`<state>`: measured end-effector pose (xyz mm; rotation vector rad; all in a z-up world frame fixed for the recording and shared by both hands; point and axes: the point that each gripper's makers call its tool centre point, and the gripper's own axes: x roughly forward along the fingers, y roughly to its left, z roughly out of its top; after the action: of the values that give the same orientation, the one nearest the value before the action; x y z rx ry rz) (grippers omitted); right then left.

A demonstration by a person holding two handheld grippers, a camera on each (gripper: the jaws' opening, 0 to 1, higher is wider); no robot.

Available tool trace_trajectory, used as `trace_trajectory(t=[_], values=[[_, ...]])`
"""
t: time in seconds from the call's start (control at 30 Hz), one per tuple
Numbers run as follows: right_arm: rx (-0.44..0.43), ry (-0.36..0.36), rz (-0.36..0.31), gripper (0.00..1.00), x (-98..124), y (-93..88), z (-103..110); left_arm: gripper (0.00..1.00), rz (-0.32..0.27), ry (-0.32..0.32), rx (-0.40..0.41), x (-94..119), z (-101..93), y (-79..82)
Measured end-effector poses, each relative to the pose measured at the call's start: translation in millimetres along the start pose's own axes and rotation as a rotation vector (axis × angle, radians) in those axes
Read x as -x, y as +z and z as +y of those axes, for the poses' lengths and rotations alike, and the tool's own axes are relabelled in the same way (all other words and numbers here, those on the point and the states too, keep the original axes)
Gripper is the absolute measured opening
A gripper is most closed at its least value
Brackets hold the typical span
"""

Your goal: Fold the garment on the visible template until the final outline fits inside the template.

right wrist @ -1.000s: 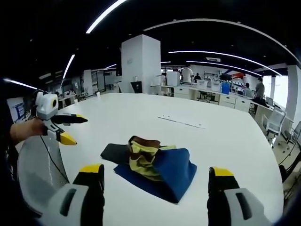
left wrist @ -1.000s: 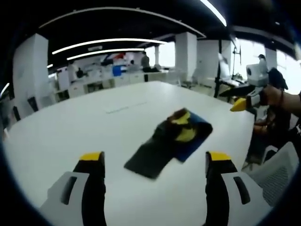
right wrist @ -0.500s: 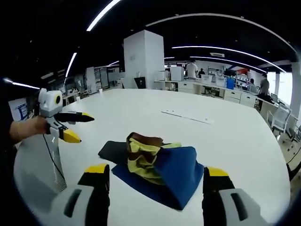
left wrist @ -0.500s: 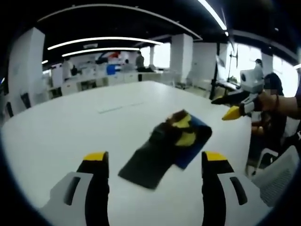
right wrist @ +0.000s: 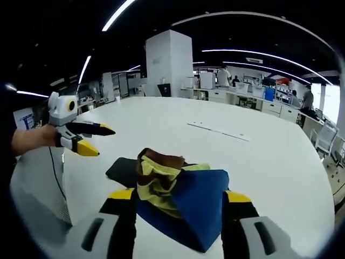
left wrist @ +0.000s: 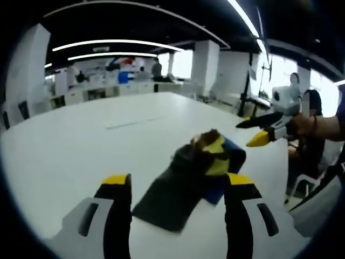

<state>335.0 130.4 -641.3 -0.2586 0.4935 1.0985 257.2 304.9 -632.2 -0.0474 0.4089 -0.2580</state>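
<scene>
A crumpled garment [right wrist: 172, 197] (blue, yellow and brown) lies heaped on a dark template [left wrist: 164, 197] on a white table [left wrist: 81, 145]. The left gripper [left wrist: 178, 186] and right gripper [right wrist: 178, 202] hover over it, jaws apart, holding nothing.

A white table [right wrist: 280, 162] carries a dark template [right wrist: 121, 171] with the crumpled garment [right wrist: 180, 199] heaped on its 3 o'clock end; a thin strip [right wrist: 218, 131] lies at 1 o'clock.
</scene>
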Motion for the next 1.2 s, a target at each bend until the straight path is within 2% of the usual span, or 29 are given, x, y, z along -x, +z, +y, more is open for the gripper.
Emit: trace_trajectory(t=[0.2, 0.4, 0.6, 0.67, 0.77, 0.9, 1.2], values=[[0.002, 0.009, 0.000, 0.50, -10.0, -2.0, -0.3, 0.60, -0.006, -0.013, -0.008, -14.0, 5.9, 3.3], [0.024, 0.025, 0.013, 0.42, -19.9, -5.2, 3.5, 0.49, -0.002, -0.022, -0.004, -27.3, 13.5, 2.9], [0.090, 0.016, 0.030, 0.32, -25.5, -7.9, 4.1, 0.46, 0.014, -0.037, -0.013, -39.9, 17.0, -0.3], [0.145, 0.005, 0.043, 0.28, -26.5, -9.9, 2.5, 0.45, 0.022, -0.045, -0.016, -44.3, 18.0, -1.6], [0.130, 0.010, 0.037, 0.26, -27.5, -9.8, 3.7, 0.43, 0.028, -0.061, -0.013, -51.7, 18.7, -3.3], [0.110, 0.018, 0.044, 0.23, -29.8, -13.4, 5.9, 0.38, 0.054, -0.102, -0.047, -62.7, 18.3, -6.3], [0.121, 0.004, 0.042, 0.15, -34.3, -15.2, 7.1, 0.36, 0.069, -0.168, -0.089, -79.9, 13.9, -7.5]])
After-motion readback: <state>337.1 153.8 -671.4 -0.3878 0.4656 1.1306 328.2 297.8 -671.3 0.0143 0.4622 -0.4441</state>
